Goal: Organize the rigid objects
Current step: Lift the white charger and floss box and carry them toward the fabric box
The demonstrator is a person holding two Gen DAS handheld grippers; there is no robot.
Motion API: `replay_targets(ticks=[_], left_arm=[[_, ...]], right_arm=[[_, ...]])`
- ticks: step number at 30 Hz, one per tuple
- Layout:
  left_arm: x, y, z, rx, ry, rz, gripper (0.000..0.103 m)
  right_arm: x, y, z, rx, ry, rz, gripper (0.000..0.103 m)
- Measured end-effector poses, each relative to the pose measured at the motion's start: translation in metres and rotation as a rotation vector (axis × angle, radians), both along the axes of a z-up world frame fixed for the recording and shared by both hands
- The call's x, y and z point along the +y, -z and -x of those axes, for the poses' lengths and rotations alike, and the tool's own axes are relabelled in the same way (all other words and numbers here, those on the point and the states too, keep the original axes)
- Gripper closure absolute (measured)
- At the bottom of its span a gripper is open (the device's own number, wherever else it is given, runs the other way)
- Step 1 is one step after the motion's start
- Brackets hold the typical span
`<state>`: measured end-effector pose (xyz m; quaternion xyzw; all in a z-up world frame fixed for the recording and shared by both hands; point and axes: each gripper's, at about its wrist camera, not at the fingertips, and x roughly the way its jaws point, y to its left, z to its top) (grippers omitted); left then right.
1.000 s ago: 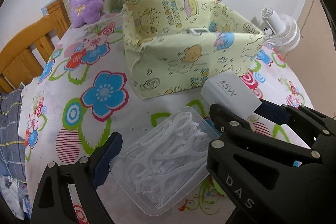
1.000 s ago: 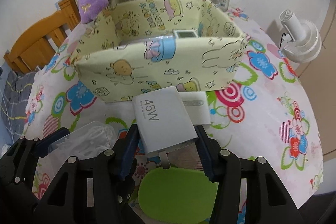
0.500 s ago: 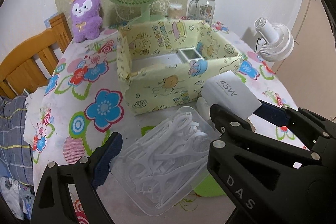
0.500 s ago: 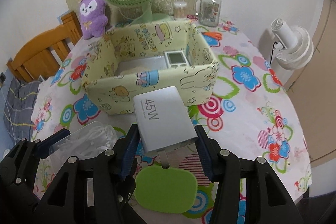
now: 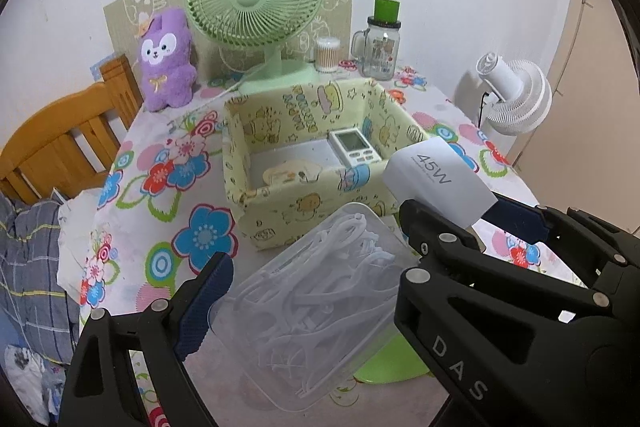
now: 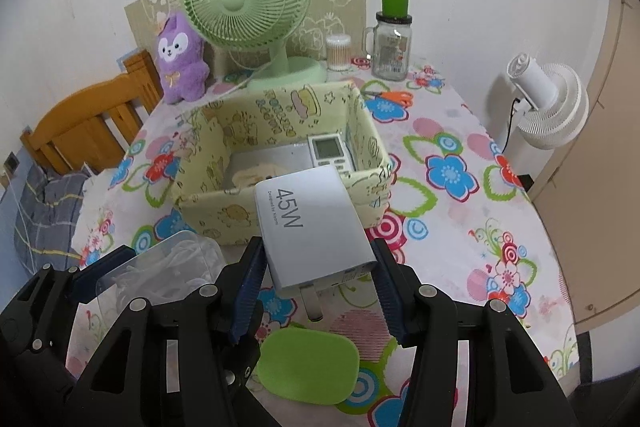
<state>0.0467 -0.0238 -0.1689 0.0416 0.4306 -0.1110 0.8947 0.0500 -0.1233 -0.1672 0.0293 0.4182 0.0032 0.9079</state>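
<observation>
My left gripper [image 5: 316, 287] is shut on a clear plastic box of white picks [image 5: 320, 303], held above the table in front of the yellow cartoon-print storage box [image 5: 280, 211]. My right gripper [image 6: 316, 267] is shut on a white 45W charger [image 6: 312, 223], prongs toward me, also raised before the storage box [image 6: 216, 211]. The charger also shows in the left wrist view [image 5: 440, 183]. Inside the storage box lie a white remote-like device [image 6: 330, 153] and a flat pale item [image 5: 292, 173].
A green lid [image 6: 308, 367] lies on the flowered tablecloth [image 6: 448, 227] below the charger. At the back stand a green fan [image 6: 248, 7], purple plush [image 6: 180, 63], cotton swab jar [image 6: 338, 53] and glass mug [image 6: 392, 43]. Orange scissors [image 6: 392, 97], a white fan [image 6: 548, 107], a wooden chair [image 6: 88, 123].
Both grippers have risen and drawn back from the storage box, each still holding its object. The box now looks smaller and its inside shows.
</observation>
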Motion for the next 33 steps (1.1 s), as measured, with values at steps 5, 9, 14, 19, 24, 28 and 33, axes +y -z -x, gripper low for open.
replay_targets(ticks=[5, 9, 14, 19, 24, 28, 33], left_arm=[[-0.002, -0.012, 0.001, -0.017, 0.0, 0.008, 0.009], [-0.004, -0.021, 0.002, -0.035, -0.002, 0.015, 0.009], [-0.004, -0.029, 0.002, -0.053, -0.01, 0.02, 0.009], [-0.005, -0.036, 0.004, -0.065, -0.016, 0.018, 0.009], [-0.005, -0.042, 0.005, -0.077, -0.022, 0.019, 0.009], [-0.005, -0.045, 0.003, -0.083, -0.029, 0.02, 0.009], [-0.003, -0.045, -0.001, -0.082, -0.038, 0.022, 0.009]], right_arm=[[-0.003, -0.013, 0.001, -0.016, 0.0, 0.008, 0.047], [-0.005, -0.023, 0.002, -0.034, -0.001, 0.014, 0.047], [-0.006, -0.032, 0.003, -0.051, -0.005, 0.014, 0.047], [-0.007, -0.039, 0.004, -0.06, -0.008, 0.006, 0.047], [-0.007, -0.044, 0.004, -0.072, -0.014, 0.005, 0.047], [-0.006, -0.047, 0.001, -0.078, -0.02, 0.005, 0.047], [-0.005, -0.048, -0.004, -0.076, -0.029, 0.006, 0.047]])
